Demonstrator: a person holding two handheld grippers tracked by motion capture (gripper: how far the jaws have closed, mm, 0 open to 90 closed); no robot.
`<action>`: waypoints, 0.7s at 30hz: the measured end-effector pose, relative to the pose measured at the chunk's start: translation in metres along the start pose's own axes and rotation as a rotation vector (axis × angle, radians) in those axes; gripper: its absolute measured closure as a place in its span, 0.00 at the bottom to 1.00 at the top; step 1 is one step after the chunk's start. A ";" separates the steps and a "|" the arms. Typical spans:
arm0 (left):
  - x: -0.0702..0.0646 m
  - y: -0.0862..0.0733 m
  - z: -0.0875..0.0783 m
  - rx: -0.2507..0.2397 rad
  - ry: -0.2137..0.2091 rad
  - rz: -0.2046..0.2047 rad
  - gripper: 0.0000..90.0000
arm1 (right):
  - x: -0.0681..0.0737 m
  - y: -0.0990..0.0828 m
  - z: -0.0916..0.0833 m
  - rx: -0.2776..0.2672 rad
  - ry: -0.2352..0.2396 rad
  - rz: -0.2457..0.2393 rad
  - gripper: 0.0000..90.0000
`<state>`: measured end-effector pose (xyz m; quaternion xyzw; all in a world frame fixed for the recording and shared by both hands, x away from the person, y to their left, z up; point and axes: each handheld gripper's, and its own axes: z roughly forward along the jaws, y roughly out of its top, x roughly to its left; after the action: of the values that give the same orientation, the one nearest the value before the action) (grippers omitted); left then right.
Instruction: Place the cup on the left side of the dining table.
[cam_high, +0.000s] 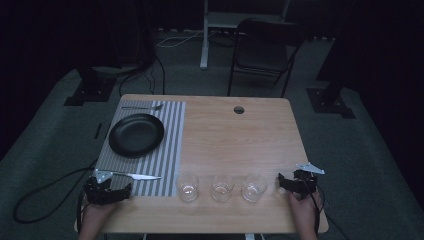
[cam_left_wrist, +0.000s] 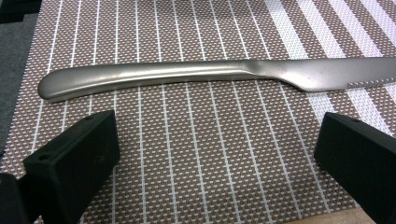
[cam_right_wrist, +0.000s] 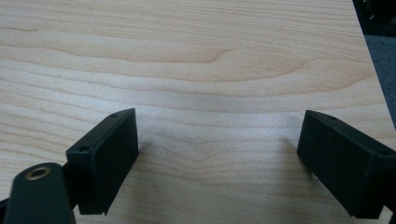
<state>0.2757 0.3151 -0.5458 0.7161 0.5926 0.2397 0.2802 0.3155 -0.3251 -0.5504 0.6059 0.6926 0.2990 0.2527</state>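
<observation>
A steel table knife (cam_left_wrist: 196, 74) lies flat on the striped placemat (cam_left_wrist: 201, 158), handle to the left in the left gripper view. My left gripper (cam_left_wrist: 215, 149) stands open just short of it, nothing between its jaws. From above, the knife (cam_high: 137, 175) rests at the placemat's (cam_high: 170, 150) near edge, and the left gripper (cam_high: 106, 191) sits at the table's front left corner. My right gripper (cam_high: 295, 181) rests near the front right, open over bare wood (cam_right_wrist: 215, 93). Three clear glasses (cam_high: 187, 186) (cam_high: 222, 187) (cam_high: 253, 187) stand in a row between the grippers.
A black plate (cam_high: 136, 134) sits on the placemat with a fork (cam_high: 143, 107) beyond it at the far edge. The wooden table (cam_high: 235, 135) has a round cable hole (cam_high: 239, 109). A folding chair (cam_high: 262, 50) stands behind the table.
</observation>
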 end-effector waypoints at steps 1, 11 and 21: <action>0.000 0.000 0.000 0.000 0.000 0.000 0.01 | 0.000 0.000 0.000 0.000 0.000 0.000 0.13; 0.002 0.003 -0.002 0.003 0.018 -0.036 0.01 | 0.000 0.000 0.000 -0.001 0.000 0.000 0.13; -0.002 0.008 -0.009 -0.005 0.004 -0.027 0.01 | 0.000 0.000 0.000 0.000 0.000 0.001 0.13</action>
<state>0.2748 0.3127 -0.5333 0.7070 0.6020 0.2388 0.2841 0.3155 -0.3250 -0.5504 0.6061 0.6923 0.2991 0.2527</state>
